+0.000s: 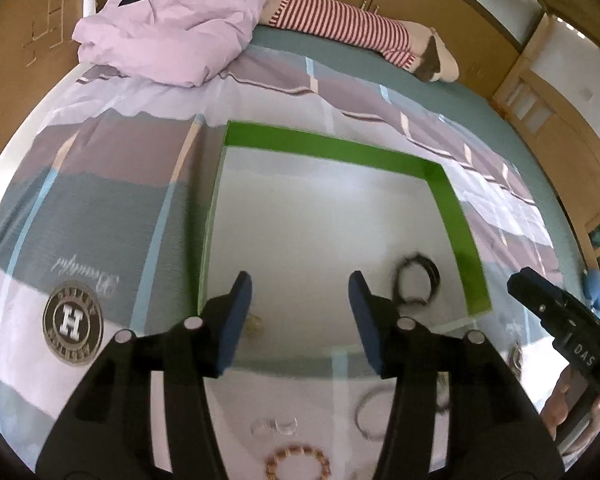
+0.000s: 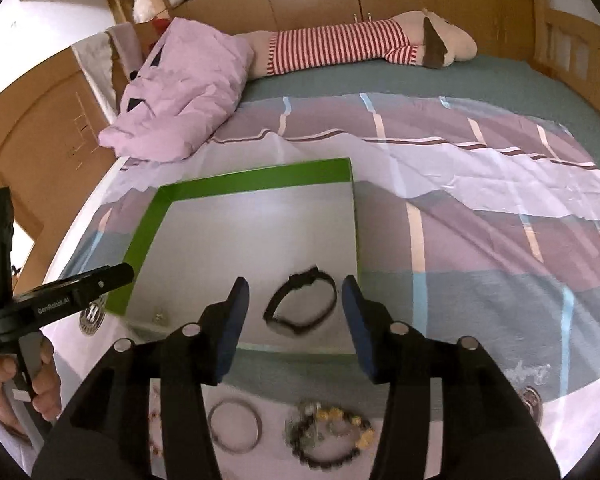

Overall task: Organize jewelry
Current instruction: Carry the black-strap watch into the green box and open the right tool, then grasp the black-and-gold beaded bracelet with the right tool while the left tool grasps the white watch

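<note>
A green-walled box with a pale floor lies on the bed. A black bracelet lies inside it near the front right. A small earring lies inside at the front left. My left gripper is open and empty above the box's front edge. My right gripper is open and empty, its fingers either side of the black bracelet from above. On the sheet in front of the box lie a silver bangle, a beaded bracelet, a clear ring and a pink bead bracelet.
A pink quilt and a striped plush toy lie at the far end of the bed. Wooden cabinets surround the bed. A round logo badge is on the sheet left of the box.
</note>
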{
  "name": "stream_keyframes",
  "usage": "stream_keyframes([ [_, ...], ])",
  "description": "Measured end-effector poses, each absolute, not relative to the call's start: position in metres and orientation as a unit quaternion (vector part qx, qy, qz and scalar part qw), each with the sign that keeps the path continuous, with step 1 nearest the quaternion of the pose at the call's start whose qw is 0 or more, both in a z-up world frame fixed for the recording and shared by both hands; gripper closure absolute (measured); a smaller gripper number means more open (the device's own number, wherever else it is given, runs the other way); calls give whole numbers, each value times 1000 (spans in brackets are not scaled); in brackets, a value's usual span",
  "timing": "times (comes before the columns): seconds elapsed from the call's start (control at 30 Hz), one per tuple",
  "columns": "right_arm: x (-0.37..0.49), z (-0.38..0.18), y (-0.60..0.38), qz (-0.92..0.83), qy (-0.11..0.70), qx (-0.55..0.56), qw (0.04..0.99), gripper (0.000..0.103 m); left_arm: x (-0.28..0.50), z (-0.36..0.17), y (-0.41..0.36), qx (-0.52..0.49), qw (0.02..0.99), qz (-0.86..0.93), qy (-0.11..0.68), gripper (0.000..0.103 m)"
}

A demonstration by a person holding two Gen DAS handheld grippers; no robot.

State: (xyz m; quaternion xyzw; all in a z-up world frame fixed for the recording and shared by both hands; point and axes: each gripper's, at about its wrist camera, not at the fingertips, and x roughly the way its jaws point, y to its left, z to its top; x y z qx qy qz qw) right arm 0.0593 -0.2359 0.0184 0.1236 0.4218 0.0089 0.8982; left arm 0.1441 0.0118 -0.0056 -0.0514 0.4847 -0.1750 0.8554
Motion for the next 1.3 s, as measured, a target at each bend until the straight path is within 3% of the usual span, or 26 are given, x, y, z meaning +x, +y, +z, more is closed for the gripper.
stream_keyframes([
  [0.3, 17, -29, -230, 16, 551, 95, 829, 54, 51, -31, -18, 18, 770, -291, 567, 53],
  [0.6, 17, -43, -239, -24, 577, 76, 813, 54, 14, -86, -61, 125, 691, -325, 633, 54],
  [0.7, 19, -50, -243, -35, 586, 76, 806, 54, 24, -101, -56, 120, 689, -292, 652, 78],
  [0.77, 22, -57, -247, -45, 590, 85, 802, 55, 28, -102, -51, 127, 704, -270, 644, 84],
  [0.83, 24, -64, -251, -51, 595, 94, 797, 65, 31, -99, -47, 124, 720, -256, 633, 85],
  [0.97, 27, -78, -251, -48, 605, 102, 788, 70, 45, -88, -31, 88, 750, -235, 611, 85],
  [1.0, 29, -81, -250, -40, 608, 106, 786, 76, 50, -85, -28, 76, 753, -233, 610, 85],
  [1.03, 29, -84, -247, -30, 613, 110, 781, 93, 53, -84, -24, 67, 757, -231, 608, 85],
  [1.3, 20, -33, -255, 25, 539, 161, 826, 93, 61, -72, -13, 37, 771, -235, 591, 80],
])
